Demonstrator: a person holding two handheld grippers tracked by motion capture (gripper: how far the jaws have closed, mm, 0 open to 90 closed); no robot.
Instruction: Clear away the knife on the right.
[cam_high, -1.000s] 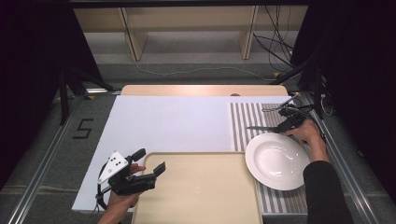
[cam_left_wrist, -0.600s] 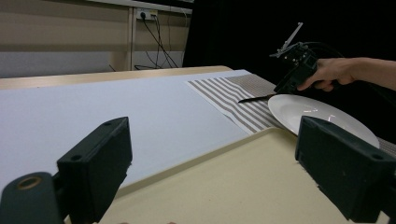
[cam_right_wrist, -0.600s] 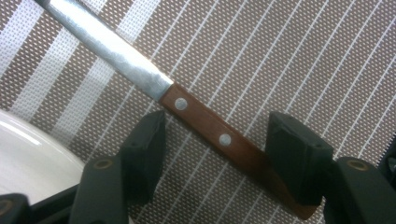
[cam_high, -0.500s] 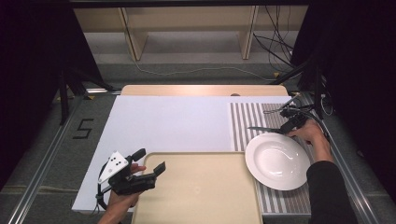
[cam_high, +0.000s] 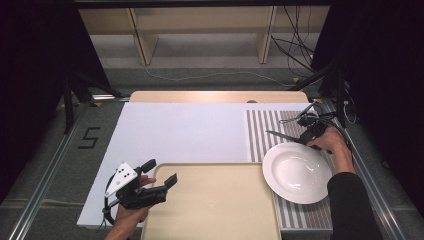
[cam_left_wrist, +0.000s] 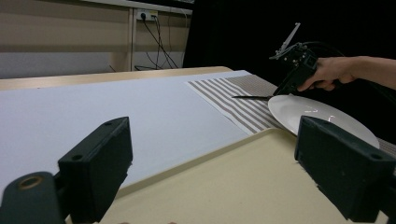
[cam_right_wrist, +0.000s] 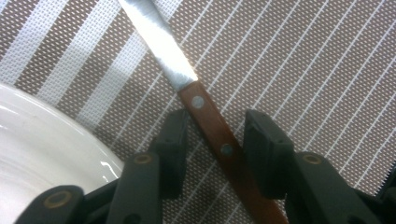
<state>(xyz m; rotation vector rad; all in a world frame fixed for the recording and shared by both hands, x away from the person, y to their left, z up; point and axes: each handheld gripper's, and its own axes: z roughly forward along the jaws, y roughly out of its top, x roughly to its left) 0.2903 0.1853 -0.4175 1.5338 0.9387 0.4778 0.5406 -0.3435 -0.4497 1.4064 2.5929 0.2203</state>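
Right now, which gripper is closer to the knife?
Right. The right gripper has its jaws around the knife handle, closing in. The left gripper is far away, at the tray corner.

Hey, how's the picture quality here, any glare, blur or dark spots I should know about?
High view: both side edges are black, and the plate is bright. Left gripper view: the near tongs look soft, with a dark backdrop at right. Right gripper view: glare whitens the knife blade near its handle, and the plate rim shines.

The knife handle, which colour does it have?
The knife handle is reddish-brown wood with two metal rivets, seen best in the right gripper view.
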